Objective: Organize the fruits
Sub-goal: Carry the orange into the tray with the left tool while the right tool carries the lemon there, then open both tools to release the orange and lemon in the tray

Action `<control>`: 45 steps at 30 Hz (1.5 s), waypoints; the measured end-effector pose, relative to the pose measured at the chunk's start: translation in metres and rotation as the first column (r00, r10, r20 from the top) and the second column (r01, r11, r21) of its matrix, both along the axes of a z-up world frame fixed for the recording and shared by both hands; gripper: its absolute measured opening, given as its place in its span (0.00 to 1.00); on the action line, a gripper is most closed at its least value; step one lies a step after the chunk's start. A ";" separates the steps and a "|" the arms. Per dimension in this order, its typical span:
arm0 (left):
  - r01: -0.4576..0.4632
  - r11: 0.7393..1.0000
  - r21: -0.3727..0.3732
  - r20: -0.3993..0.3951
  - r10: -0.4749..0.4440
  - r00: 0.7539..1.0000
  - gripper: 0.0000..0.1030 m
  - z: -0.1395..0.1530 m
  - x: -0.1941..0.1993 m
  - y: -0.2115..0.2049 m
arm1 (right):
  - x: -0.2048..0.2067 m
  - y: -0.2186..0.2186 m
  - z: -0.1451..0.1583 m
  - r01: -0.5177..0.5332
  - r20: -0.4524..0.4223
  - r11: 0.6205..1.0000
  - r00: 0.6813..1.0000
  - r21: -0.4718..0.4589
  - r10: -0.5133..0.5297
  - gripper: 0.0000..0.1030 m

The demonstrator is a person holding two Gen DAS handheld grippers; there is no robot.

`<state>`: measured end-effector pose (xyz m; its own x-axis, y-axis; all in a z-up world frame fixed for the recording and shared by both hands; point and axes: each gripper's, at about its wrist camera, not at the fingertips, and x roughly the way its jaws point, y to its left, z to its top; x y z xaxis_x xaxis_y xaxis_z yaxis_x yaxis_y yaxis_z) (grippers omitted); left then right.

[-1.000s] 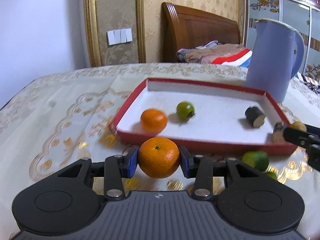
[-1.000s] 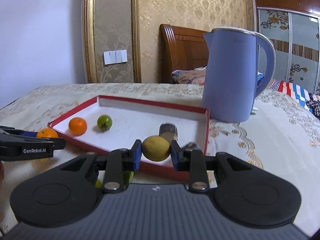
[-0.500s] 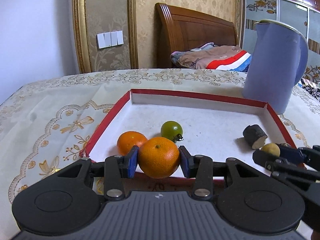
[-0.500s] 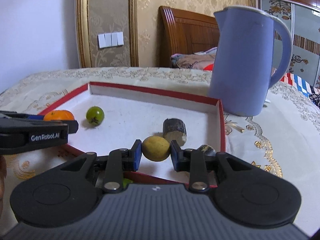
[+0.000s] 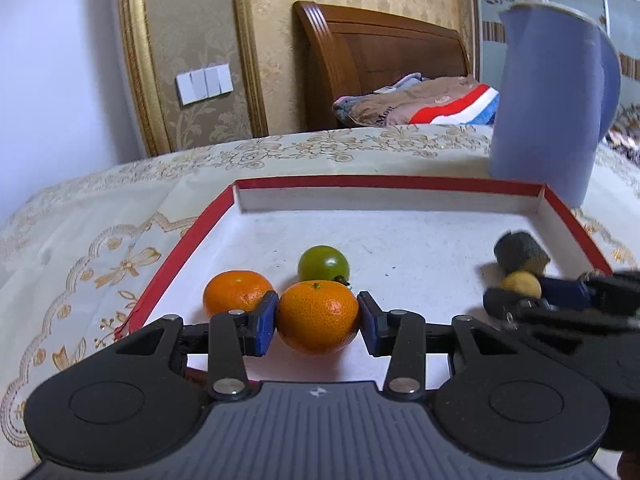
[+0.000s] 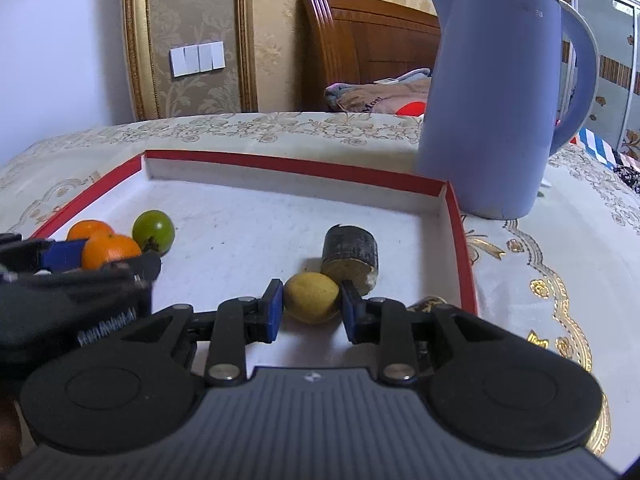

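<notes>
Left claw holding an orange over the red-rimmed tray

The left claw (image 5: 318,318) grips an orange (image 5: 318,316) between its blue pads above the tray (image 5: 384,182). A second orange (image 5: 236,293) and a green fruit (image 5: 323,263) lie just behind it. At far right, the right claw (image 5: 520,292) holds a small yellow fruit (image 5: 520,285) beside a dark stub (image 5: 520,249). A blue jug (image 5: 548,100) stands on the tabletop (image 5: 80,240) beyond.

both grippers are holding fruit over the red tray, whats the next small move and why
Probably ease both down and open the fingers. The left gripper pinches an orange over the tray, beside the other orange and green fruit. The right gripper holds a yellow fruit next to the dark cut piece. Both fruits already sit over the tray floor by like items.
</notes>
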<state>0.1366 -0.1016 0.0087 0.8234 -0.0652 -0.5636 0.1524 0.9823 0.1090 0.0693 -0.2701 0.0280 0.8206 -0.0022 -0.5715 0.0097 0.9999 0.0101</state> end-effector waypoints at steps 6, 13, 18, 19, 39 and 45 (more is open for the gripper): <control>-0.014 0.999 -0.046 -0.049 0.012 0.999 0.42 -0.006 0.008 0.008 | 0.000 0.002 -0.002 -0.003 0.010 1.000 1.000 -0.025 0.003 0.27; -0.022 0.995 -0.097 -0.042 0.018 0.999 0.43 -0.004 0.001 0.023 | -0.011 0.001 0.001 -0.040 0.026 0.999 0.999 0.011 0.040 0.49; -0.020 0.993 -0.116 -0.013 0.019 1.000 0.50 0.001 -0.010 0.034 | -0.028 0.007 0.005 -0.024 0.097 0.999 0.995 -0.043 0.028 0.76; -0.020 0.992 -0.122 -0.010 0.019 1.000 0.51 0.002 -0.011 0.036 | -0.030 0.008 0.006 -0.023 0.105 0.998 0.994 -0.059 0.029 0.76; 0.021 0.957 -0.288 -0.014 -0.026 1.000 0.61 0.007 -0.080 0.083 | -0.087 -0.027 0.012 0.033 0.167 0.996 0.985 0.083 -0.047 0.89; 0.049 0.969 -0.244 -0.003 -0.051 0.999 0.61 0.005 -0.089 0.075 | -0.111 -0.046 0.009 0.042 0.154 0.985 0.986 0.166 -0.068 0.89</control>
